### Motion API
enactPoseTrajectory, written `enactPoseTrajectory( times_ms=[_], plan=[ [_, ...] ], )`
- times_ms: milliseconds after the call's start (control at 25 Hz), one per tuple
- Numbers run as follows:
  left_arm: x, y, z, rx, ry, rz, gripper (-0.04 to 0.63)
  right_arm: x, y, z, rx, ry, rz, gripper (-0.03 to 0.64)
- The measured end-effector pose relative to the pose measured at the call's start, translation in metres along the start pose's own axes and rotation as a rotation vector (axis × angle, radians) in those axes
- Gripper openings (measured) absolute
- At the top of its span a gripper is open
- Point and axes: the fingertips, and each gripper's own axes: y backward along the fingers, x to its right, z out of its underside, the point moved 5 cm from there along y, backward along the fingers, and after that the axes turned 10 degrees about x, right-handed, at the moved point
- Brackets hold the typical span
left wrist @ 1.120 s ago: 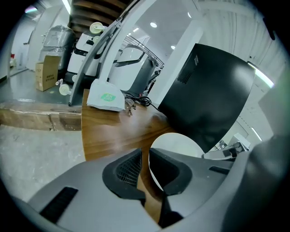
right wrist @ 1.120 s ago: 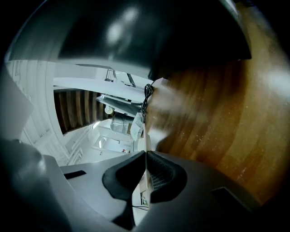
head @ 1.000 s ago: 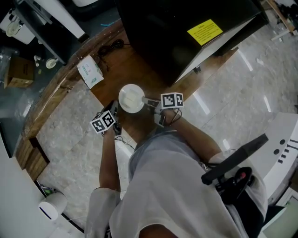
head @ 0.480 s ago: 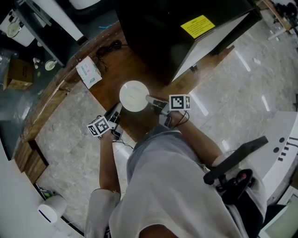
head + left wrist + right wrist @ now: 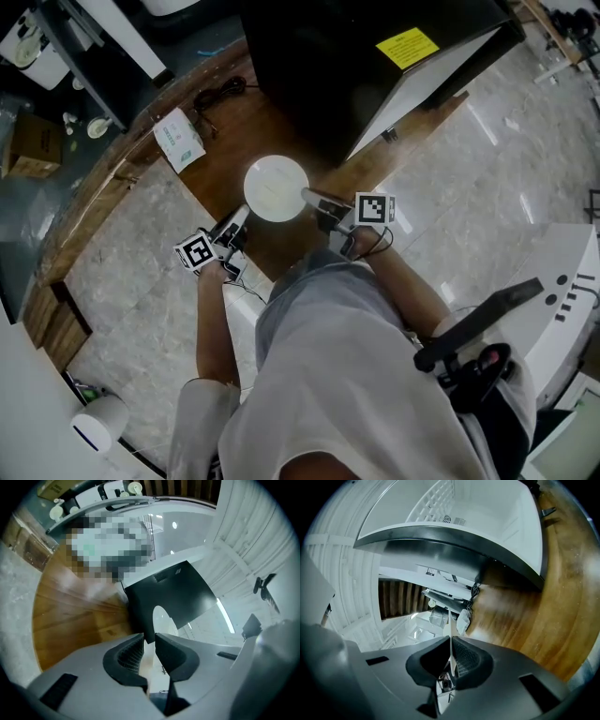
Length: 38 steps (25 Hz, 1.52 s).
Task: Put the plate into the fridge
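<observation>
Two tongs are in use.

Head view: the right tongs (image 5: 314,200) clamp the rim of the white plate (image 5: 277,188). The plate is held over the wooden floor strip (image 5: 281,141), near the black fridge (image 5: 328,56). The left tongs (image 5: 236,223) sit close to the plate's left edge. A white packet (image 5: 180,141) and a black cable (image 5: 220,94) lie on the wood, well apart from the plate.

Left gripper view: these tongs stand narrowly parted with nothing between them. The plate and the dark fridge front lie beyond.

Right gripper view: these tongs are pinched on the plate, which is seen edge-on. The fridge's white interior is ahead.

Pale short-sleeved shirt (image 5: 337,375), grey left gripper (image 5: 149,644)
</observation>
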Motion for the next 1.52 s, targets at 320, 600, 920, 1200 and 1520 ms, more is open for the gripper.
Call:
enactPoseTrajectory(
  times_ms=[320, 600, 920, 1200, 1520],
  plan=[
    [0.028, -0.009, 0.010, -0.009, -0.038, 0.143, 0.067, -0.016, 0.023, -0.004, 0.037, 0.015, -0.017, 0.026],
    [0.066, -0.024, 0.025, 0.069, 0.202, 0.385, 0.067, -0.037, 0.054, -0.025, 0.087, 0.015, -0.098, 0.025],
    [0.099, -0.049, 0.035, 0.097, 0.309, 0.606, 0.071, -0.042, 0.085, -0.049, 0.134, 0.028, -0.141, 0.023],
    [0.116, -0.092, 0.045, 0.060, 0.284, 0.565, 0.172, -0.033, 0.106, -0.079, 0.139, 0.031, -0.143, 0.025],
    [0.144, -0.149, 0.081, 0.024, 0.207, 0.460, 0.037, -0.019, 0.158, -0.119, 0.134, 0.050, -0.136, 0.025]
  ],
)
